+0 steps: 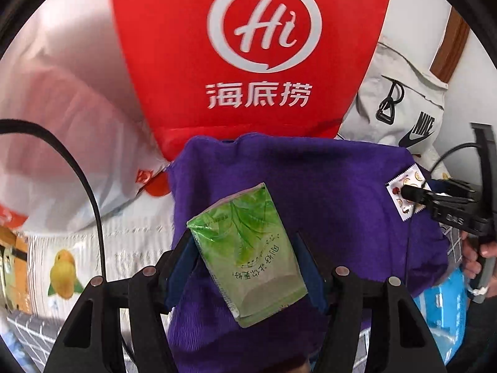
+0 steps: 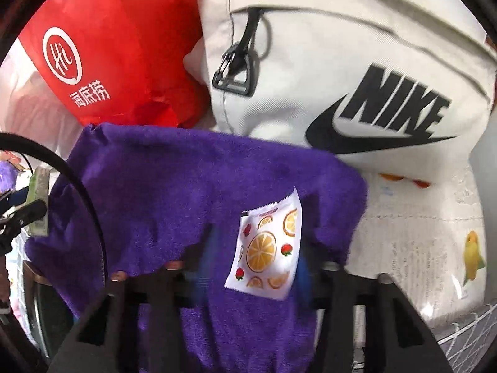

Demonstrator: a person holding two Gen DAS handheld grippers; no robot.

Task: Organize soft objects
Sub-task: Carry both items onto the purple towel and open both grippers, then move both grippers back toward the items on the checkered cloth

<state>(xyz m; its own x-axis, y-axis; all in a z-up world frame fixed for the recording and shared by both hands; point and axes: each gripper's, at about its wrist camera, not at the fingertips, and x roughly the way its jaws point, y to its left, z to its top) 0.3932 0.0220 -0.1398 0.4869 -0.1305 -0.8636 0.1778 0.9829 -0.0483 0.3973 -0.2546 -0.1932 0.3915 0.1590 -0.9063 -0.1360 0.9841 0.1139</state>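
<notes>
Two tools over a purple towel (image 1: 326, 186)

Left tool (image 1: 245, 267) grips a green tissue pack (image 1: 248, 255) at frame centre; right tool (image 2: 257, 264), jaws parted, straddles a fruit-print sachet (image 2: 267, 248).

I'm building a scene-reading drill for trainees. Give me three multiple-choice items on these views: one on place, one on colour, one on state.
1. What does the fruit-print sachet lie over?
A. purple towel
B. red bag
C. white Nike bag

2. Colour of the tissue pack in the left tool?
A. blue
B. green
C. red

3. The right tool is:
A. out of view
B. shut with nothing between its fingers
C. astride the sachet

Key: 1 A, the purple towel surrounds the sachet; 2 B, green leaf print; 3 C, a finger shows on each side of it.
</notes>
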